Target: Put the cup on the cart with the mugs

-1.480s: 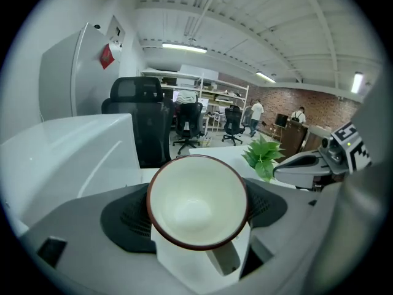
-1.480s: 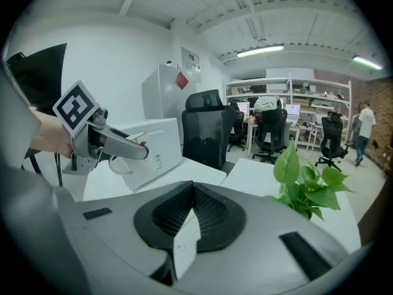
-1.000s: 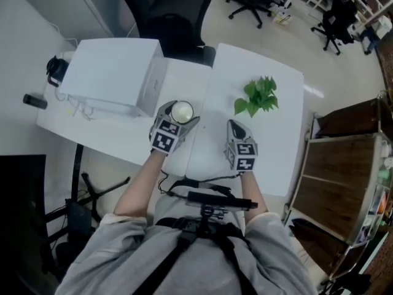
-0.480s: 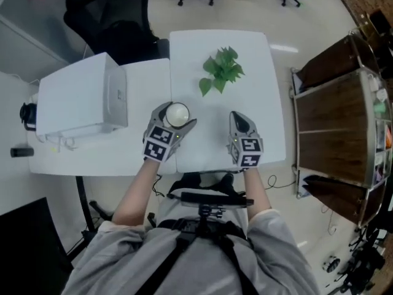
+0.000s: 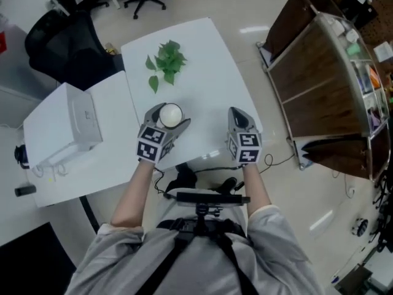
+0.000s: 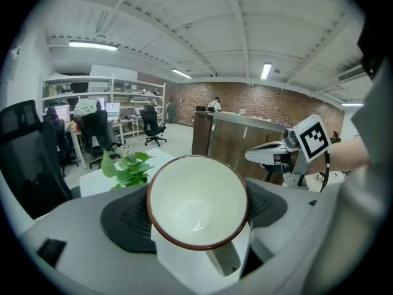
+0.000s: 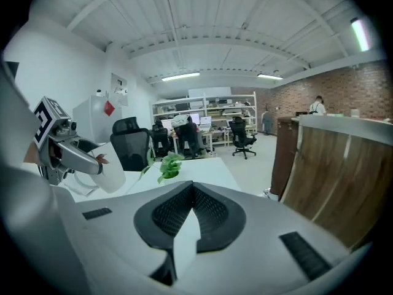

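- The cup (image 5: 171, 114) stays clamped in the left gripper (image 5: 169, 119), just left of centre in the head view, over the near edge of the white table (image 5: 206, 54)
- Since a second ago the whole scene has swung: the table and plant (image 5: 164, 60) have slid toward the upper left, and the wooden cart (image 5: 307, 85) now fills the upper right
- To me that reads as the person turning to the cart with the cup in hand; setting it down is not yet done
- The cup (image 6: 198, 201) is empty, cream inside, with a dark reddish rim and its handle at the lower edge of the left gripper view
- The right gripper (image 5: 237, 114) rides alongside, jaws pressed together on nothing
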Motion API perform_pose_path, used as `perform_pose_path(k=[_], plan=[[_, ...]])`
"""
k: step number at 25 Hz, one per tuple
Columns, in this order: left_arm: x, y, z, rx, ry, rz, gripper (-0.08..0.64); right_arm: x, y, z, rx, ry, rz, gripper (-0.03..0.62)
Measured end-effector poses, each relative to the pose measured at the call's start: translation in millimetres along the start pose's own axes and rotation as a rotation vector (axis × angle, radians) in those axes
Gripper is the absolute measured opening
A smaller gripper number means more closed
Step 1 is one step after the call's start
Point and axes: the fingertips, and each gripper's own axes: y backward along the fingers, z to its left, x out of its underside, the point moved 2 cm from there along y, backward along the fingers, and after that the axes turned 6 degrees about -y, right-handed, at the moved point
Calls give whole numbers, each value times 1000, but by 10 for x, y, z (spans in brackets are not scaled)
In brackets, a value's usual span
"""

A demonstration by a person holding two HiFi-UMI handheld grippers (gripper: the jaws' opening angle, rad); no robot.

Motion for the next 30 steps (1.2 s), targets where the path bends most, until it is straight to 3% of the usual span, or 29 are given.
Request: perform_pose_path(k=[20, 25, 30], plan=[[-1212, -1544, -3291, 317, -193, -48, 413, 368, 2362, -3046, 318, -155, -79, 6], [-1553, -1881, -3857, 395, -238, -48, 413, 323, 2710, -3582, 374, -204, -117, 6], [-1854, -2151, -4115, 458, -290, -41, 413, 199, 2810, -3910, 412, -246, -143, 6]])
